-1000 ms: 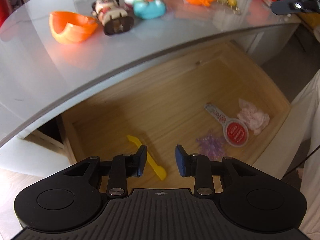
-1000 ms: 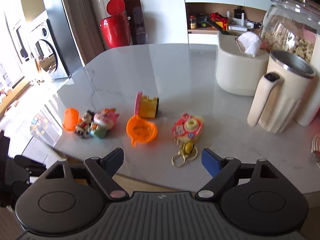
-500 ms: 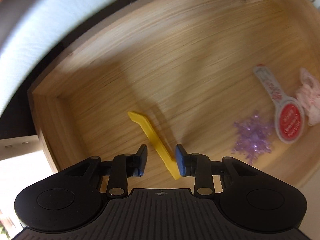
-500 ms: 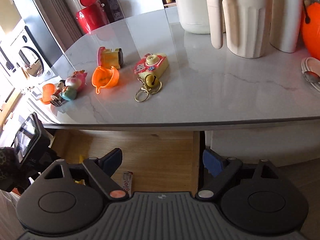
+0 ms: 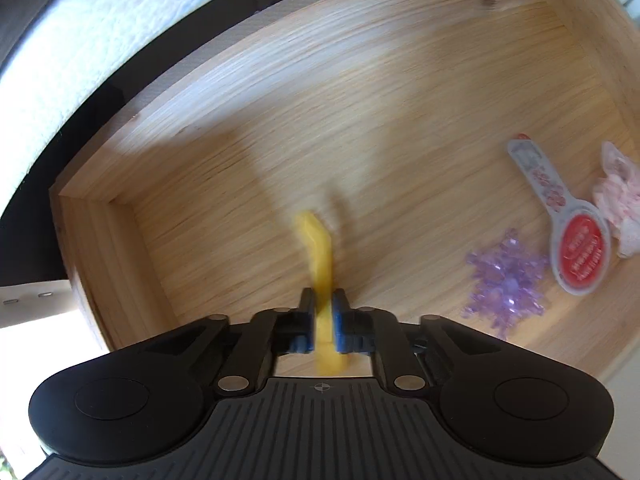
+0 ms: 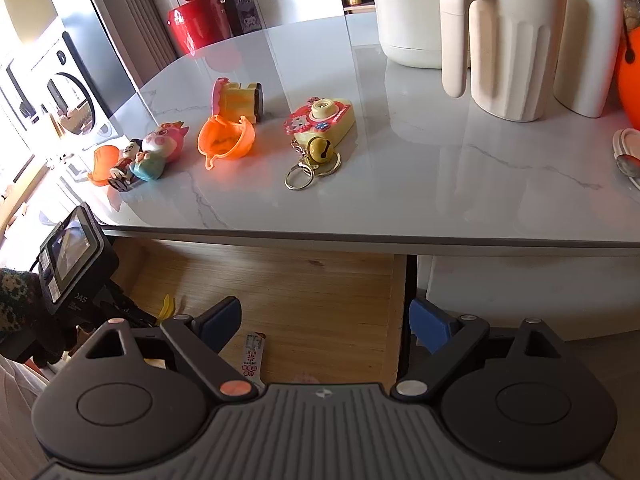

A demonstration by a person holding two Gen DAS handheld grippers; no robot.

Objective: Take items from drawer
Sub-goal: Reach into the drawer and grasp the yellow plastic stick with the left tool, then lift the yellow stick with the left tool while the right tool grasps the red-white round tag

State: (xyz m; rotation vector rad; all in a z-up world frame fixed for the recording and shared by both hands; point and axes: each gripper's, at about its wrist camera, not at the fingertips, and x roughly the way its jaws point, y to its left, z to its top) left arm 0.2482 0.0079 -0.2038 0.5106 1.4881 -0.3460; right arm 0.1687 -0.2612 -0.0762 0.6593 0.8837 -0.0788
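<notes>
We see left hand-held gripper [image 5: 320, 322] squeezed tight on yellow stick [image 5: 322, 256] inside wooden drawer [image 5: 280, 120]. Purple snowflake [image 5: 506, 280] and red spoon [image 5: 568, 232] lie at 3 o'clock. Right hand-held gripper [image 6: 326, 326] wide open, holding nothing, below tabletop [image 6: 440, 160].

A wooden drawer [image 5: 360, 80] is seen lying open under the marble counter [image 6: 440, 168]. On its floor, right of the left hand-held gripper [image 5: 323, 312], a purple snowflake [image 5: 505, 280], a red-and-white paddle [image 5: 576, 246] and a pink wad [image 5: 618, 208] are lying.
</notes>
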